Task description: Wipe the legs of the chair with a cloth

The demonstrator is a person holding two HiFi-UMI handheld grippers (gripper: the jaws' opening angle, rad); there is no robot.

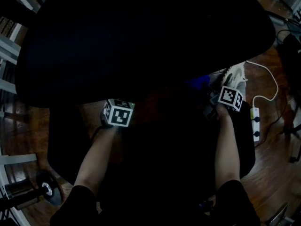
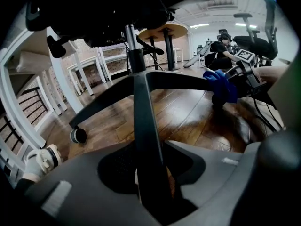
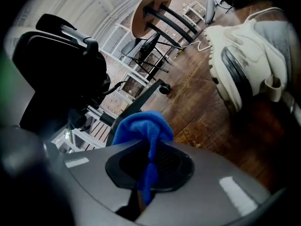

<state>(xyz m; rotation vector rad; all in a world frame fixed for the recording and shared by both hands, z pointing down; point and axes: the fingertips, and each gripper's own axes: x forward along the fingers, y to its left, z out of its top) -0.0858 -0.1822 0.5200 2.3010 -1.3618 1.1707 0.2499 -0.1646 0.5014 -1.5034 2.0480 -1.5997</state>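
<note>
A black office chair fills the dark head view, its seat [image 1: 141, 36] hiding the base. In the left gripper view the central column [image 2: 133, 46] and the spread legs show. One black leg [image 2: 143, 126] runs straight between the jaws of my left gripper [image 2: 151, 178], which is shut on it. My right gripper [image 3: 146, 175] is shut on a blue cloth [image 3: 141, 128], bunched over the end of another leg [image 3: 143, 95]. From the left gripper view, that cloth [image 2: 221, 84] sits on the right-hand leg [image 2: 178, 81], with the right gripper [image 2: 244, 74] behind it.
A white shoe [image 3: 244, 60] stands on the wooden floor by the right gripper. A white power strip [image 1: 256, 121] with its cable lies at the right. A caster [image 2: 77, 135], white racks [image 2: 89, 65], a round wooden table [image 3: 150, 6] and another office chair [image 2: 256, 39] stand around.
</note>
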